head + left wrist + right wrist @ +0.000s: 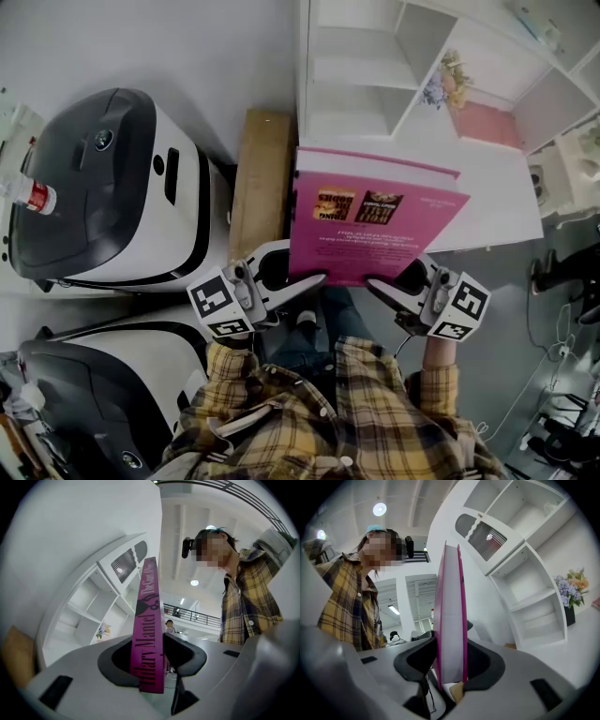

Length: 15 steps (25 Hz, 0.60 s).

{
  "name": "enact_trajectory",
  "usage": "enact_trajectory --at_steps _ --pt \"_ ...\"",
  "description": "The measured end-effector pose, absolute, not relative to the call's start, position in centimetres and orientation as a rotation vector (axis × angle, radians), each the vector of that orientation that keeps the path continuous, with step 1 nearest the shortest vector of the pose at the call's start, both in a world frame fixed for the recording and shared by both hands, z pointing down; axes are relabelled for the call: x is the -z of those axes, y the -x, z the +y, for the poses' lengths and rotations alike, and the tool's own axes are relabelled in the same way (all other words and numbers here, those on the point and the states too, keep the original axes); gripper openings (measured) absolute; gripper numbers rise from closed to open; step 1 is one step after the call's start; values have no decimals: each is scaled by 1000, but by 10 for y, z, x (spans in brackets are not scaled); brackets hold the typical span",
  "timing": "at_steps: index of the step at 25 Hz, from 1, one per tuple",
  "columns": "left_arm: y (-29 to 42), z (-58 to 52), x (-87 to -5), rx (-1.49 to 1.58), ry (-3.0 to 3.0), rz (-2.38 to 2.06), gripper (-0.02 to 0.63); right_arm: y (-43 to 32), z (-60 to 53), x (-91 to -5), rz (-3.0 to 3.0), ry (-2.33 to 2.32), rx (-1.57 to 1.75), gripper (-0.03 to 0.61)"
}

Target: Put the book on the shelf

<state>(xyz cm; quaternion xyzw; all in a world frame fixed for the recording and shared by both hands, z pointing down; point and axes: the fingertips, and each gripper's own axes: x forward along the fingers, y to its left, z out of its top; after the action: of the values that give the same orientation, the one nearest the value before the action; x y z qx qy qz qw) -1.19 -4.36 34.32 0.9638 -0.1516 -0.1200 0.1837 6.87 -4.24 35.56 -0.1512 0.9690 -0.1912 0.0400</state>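
Observation:
A magenta book [370, 225] hangs face up in the air in front of the white shelf unit [375, 84], held by both grippers at its near edge. My left gripper [298, 279] is shut on the near left corner, and its own view shows the spine [149, 634] clamped between the black pads [187, 653]. My right gripper [392, 286] is shut on the near right corner; the right gripper view shows the white page edge [450, 630] pinched between its pads [415, 660]. The shelf's cubbies [529, 588] lie beyond the book.
Two large white and black machines [103, 187] stand at the left. A wooden box [261, 178] sits between them and the shelf. A small flower pot [445, 84] and a pink item [487, 122] occupy shelf cubbies. Cables and a black stand [562, 281] lie on the floor at right.

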Motion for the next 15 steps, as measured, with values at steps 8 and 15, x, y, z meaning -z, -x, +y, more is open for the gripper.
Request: enact_trajectory --at_steps 8,15 --pt "71 68 -353 347 -2726 -263 178 -9 78 -363 2932 655 571 176" --pt "31 6 -347 345 -2732 -329 178 -49 13 -357 2957 592 558 176"
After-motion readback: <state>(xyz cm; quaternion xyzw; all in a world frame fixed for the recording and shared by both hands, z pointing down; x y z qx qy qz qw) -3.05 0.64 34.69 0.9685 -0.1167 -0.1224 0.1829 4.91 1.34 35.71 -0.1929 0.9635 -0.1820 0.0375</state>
